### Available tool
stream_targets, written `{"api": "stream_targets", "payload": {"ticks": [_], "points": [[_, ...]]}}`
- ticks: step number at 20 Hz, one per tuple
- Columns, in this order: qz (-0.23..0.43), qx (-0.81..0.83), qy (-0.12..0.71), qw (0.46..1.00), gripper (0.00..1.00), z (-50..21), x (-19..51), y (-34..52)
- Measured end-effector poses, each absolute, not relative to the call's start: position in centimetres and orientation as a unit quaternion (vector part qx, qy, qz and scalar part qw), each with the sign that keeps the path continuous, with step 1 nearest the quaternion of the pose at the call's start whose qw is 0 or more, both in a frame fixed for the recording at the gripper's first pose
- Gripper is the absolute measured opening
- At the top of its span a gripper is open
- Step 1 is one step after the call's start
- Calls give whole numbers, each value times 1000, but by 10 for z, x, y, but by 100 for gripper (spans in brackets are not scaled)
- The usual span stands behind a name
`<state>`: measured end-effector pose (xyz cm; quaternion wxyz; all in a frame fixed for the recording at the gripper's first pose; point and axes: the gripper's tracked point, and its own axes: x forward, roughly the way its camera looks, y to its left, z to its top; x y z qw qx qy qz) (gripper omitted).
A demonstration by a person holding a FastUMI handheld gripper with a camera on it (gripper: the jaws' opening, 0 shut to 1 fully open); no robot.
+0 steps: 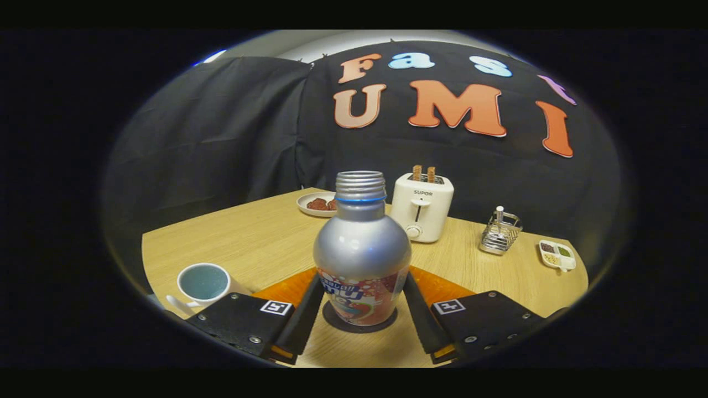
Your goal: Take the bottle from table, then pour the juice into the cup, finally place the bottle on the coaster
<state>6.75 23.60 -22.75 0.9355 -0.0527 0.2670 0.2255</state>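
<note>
Tongs point(360, 309) flanking silver metal bottle point(362, 249) upright on round dark coaster point(359, 326)

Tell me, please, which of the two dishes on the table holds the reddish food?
The round plate behind the bottle, left of the toaster. The divided dish far right holds small mixed portions. The claw flanks the bottle.

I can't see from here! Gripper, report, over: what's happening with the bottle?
Gripper fingers against both sides of bottle. Bottle upright on dark coaster, cap off. Cup sits aside, nothing blocking.
</note>
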Motion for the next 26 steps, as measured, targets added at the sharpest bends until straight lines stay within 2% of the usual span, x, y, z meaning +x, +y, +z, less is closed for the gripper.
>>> {"api": "stream_targets", "payload": {"ticks": [11,14,16,26], "points": [[225,-5,295,929,78,-244,68,238],[241,3,308,920,83,-250,62,239],[239,4,304,922,98,-245,60,237],[238,11,218,947,98,-166,53,206]]}}
